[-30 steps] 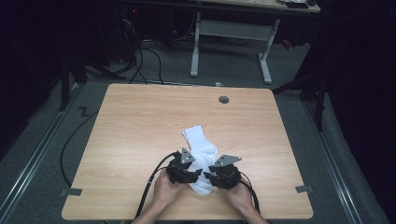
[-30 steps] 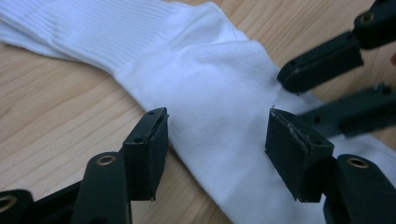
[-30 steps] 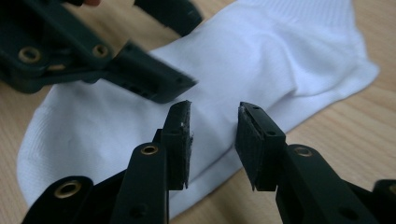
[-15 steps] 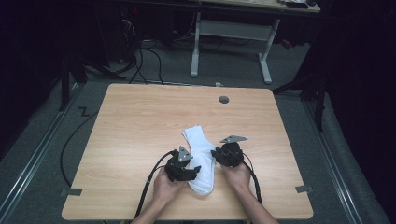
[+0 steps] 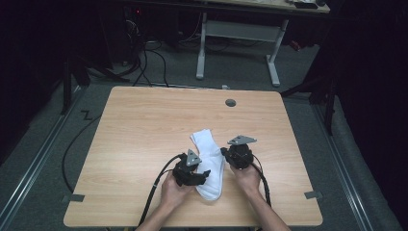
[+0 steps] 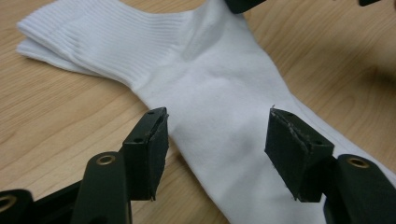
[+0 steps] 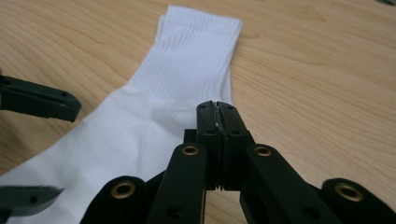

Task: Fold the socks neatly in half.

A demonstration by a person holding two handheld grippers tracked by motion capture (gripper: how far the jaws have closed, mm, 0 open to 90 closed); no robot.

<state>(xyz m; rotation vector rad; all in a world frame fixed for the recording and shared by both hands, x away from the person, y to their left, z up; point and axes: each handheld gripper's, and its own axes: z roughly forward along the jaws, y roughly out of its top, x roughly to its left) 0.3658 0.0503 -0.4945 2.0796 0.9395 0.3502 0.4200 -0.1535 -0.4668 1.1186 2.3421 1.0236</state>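
Held in the person's right hand, the right gripper (image 7: 218,112) is sitting with its two black jaws pressed flat together at the centre of the right gripper view; its jaws have just been closing, and no cloth is showing between the pads, though their tips are lying right at the edge of the white sock (image 7: 154,126), so whether a thin fold is caught there cannot be told. In the high view this right gripper (image 5: 230,155) is standing just right of the sock (image 5: 210,163), below the middle of the frame, with its grey plate on top. Across the sock, the left gripper (image 6: 215,140) is spreading its jaws wide in the lower half of the left gripper view, one pad on each side of the foot part of the sock (image 6: 224,93), holding nothing. Seen from above, the left gripper (image 5: 201,179) is lying at the sock's lower left, its cable trailing toward the bottom edge. Running from the ribbed cuff near the frame's centre down to the toe near the lower middle, the sock is lying flat on the wooden table (image 5: 144,125). Farther up, a small round grey cap (image 5: 230,102) is sitting in the tabletop near its far edge, and beyond it the white legs of another desk (image 5: 238,33) are standing on the dark floor at the top of the frame.
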